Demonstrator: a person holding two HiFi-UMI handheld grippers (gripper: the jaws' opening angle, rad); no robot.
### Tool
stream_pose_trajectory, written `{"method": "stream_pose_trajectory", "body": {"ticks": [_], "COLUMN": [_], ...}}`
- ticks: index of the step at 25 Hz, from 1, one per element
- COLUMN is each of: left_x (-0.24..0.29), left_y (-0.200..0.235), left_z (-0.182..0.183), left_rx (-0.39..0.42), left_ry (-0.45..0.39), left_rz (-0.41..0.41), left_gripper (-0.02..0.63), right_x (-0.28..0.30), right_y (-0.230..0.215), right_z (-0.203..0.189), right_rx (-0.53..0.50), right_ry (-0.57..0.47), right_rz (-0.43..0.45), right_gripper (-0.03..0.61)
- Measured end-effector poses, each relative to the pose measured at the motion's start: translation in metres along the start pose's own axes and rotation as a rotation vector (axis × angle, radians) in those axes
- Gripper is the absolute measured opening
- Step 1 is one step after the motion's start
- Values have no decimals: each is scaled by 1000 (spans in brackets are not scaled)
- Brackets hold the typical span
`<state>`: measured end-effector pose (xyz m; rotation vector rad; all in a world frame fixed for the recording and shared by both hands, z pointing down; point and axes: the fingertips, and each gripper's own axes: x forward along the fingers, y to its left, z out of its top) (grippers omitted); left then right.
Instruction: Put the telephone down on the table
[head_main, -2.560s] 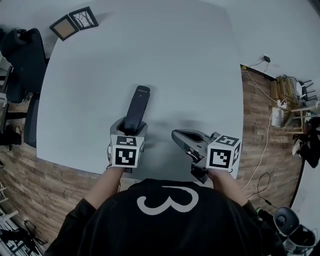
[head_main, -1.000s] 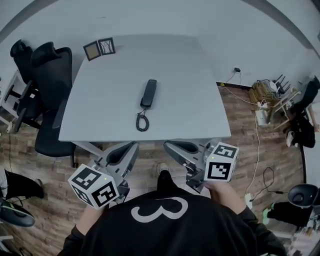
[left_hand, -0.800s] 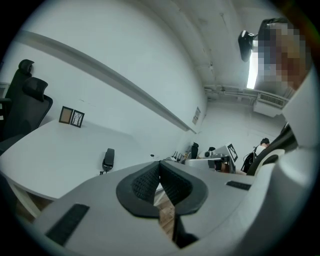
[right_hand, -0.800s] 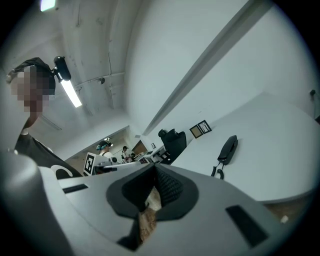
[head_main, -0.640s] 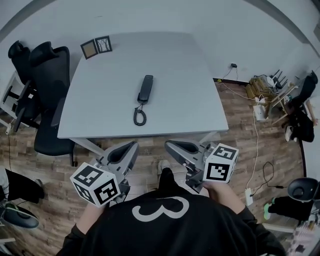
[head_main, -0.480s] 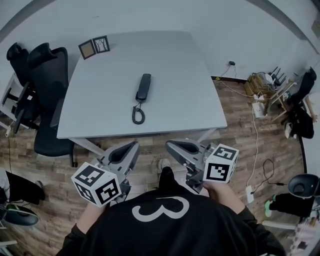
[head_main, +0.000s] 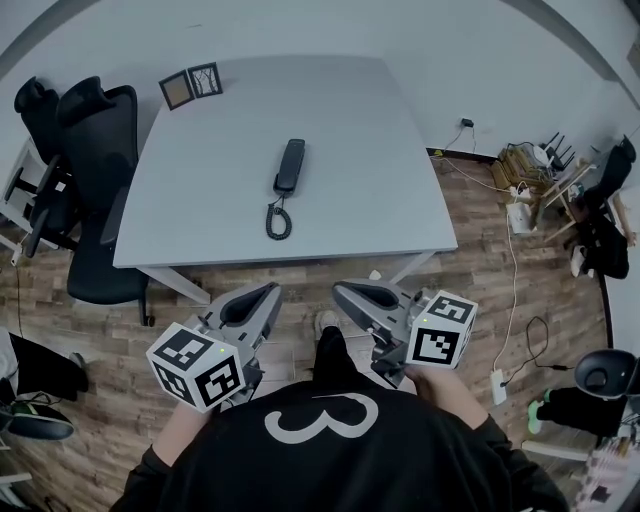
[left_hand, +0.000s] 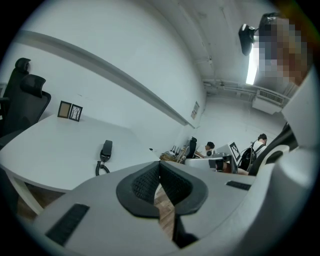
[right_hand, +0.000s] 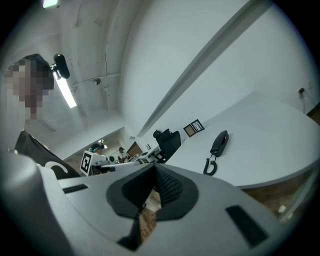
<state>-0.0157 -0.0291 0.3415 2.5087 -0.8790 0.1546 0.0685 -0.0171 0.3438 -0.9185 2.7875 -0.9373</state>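
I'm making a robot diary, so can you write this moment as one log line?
telephone: lying on table | left hand-held gripper: shut, empty | right hand-held gripper: shut, empty | task: looks done

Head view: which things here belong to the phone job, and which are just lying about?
Job: telephone with cord, lying on the table; left tongs and right tongs, both shut and empty, short of the table.
Lying about: two picture frames at the table's far corner; office chairs beside it.
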Motion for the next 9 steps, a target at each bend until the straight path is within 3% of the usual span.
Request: {"method": "stream_pose_trajectory", "body": {"ticks": [9], "left_x": [-1], "left_y": [3], "left_z": [4], "left_rx": [-87], "left_ry": [-32], "left_rz": [-36], "left_gripper": [12], "right_x": [2], "right_y": [-3], "right_z": [0], "right_rx": [4], "right_ry": [-8], "right_rz": [-3], "right_gripper": [8]}}
